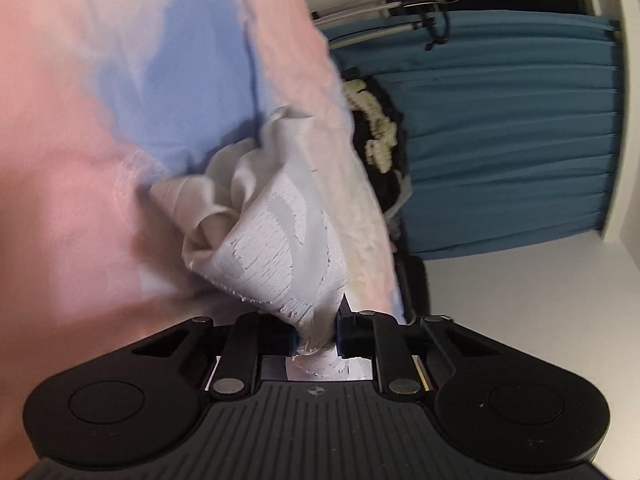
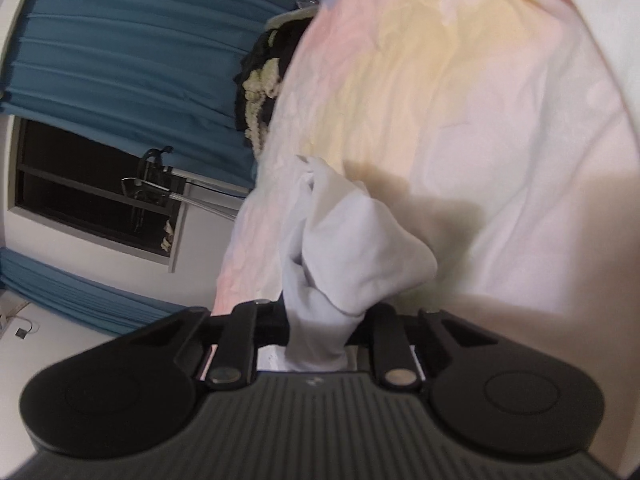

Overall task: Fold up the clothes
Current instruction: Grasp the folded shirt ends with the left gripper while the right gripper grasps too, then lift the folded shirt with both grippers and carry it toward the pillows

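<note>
A white garment (image 1: 264,236) with a cracked white print hangs bunched from my left gripper (image 1: 318,338), whose jaws are shut on its edge. The same white garment (image 2: 344,240) shows in the right wrist view, gathered into my right gripper (image 2: 318,340), which is shut on another part of it. Both grippers hold the cloth above a bed covered by a pastel pink, blue and yellow sheet (image 1: 80,160), which also shows in the right wrist view (image 2: 480,120). The fingertips are mostly hidden by the fabric.
A black garment with cream trim (image 1: 380,128) lies at the bed's far edge, also in the right wrist view (image 2: 260,80). Teal curtains (image 1: 512,132) hang behind, beside a dark window (image 2: 80,188) and a metal rack (image 1: 380,12).
</note>
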`<state>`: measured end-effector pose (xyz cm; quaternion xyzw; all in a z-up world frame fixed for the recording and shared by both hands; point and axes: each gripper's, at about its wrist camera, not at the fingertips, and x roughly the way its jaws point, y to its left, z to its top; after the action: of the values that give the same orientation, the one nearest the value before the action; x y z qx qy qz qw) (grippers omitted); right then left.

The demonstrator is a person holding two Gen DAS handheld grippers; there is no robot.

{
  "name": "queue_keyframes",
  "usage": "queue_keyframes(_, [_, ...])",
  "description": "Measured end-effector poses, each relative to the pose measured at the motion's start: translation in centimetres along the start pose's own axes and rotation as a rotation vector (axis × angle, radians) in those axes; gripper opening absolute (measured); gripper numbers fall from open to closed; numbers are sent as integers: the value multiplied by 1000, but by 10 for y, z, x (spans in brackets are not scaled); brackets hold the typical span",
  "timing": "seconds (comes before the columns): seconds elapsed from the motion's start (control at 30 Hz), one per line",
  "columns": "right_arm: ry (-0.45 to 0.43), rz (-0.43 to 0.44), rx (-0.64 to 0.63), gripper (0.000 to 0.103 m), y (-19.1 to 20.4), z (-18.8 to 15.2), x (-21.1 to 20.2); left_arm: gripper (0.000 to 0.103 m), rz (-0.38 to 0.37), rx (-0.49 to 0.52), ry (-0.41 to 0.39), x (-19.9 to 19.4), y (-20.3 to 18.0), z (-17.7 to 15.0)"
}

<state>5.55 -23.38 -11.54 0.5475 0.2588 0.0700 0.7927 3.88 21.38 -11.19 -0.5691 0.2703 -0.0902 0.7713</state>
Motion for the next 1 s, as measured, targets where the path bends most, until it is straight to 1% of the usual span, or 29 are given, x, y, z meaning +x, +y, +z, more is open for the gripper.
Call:
queue_keyframes(0.1, [-16,44,0,17,21,3,-23,17,-52,9,-9,-11,-25,-1])
queue_keyframes(0.17, [-36,83,13,17,36,12,-37,17,-88,23,-1,-8,-48,-2])
queue_keyframes(0.3, [-112,158,36,17,64,51,-60,17,-138,66,46,19,-105,-9])
queue_keyframes(0.33, [-131,176,42,17,71,61,-66,17,-145,81,58,30,-121,-11])
queue_keyframes(0.43, [-183,186,47,17,84,116,-78,17,-162,127,96,74,-169,-20])
queue_keyframes(0.53, [-237,179,43,17,91,170,-85,17,-174,161,148,131,-211,-34])
queue_keyframes(0.6, [-280,167,30,17,91,205,-92,17,-185,200,181,168,-232,-50])
queue_keyframes(0.67, [-329,152,6,18,89,238,-101,17,-205,218,224,206,-244,-70])
queue_keyframes(0.77, [-344,74,9,18,48,253,-111,17,-242,247,292,263,-256,-99])
queue_keyframes(0.87, [-356,-8,14,18,5,267,-120,17,-278,341,350,309,-244,-135])
queue_keyframes(0.9, [-360,-35,16,18,-10,272,-123,17,-274,368,375,322,-233,-146])
queue_keyframes(1.0, [-371,-117,22,19,-53,286,-132,17,-195,431,458,351,-198,-176])
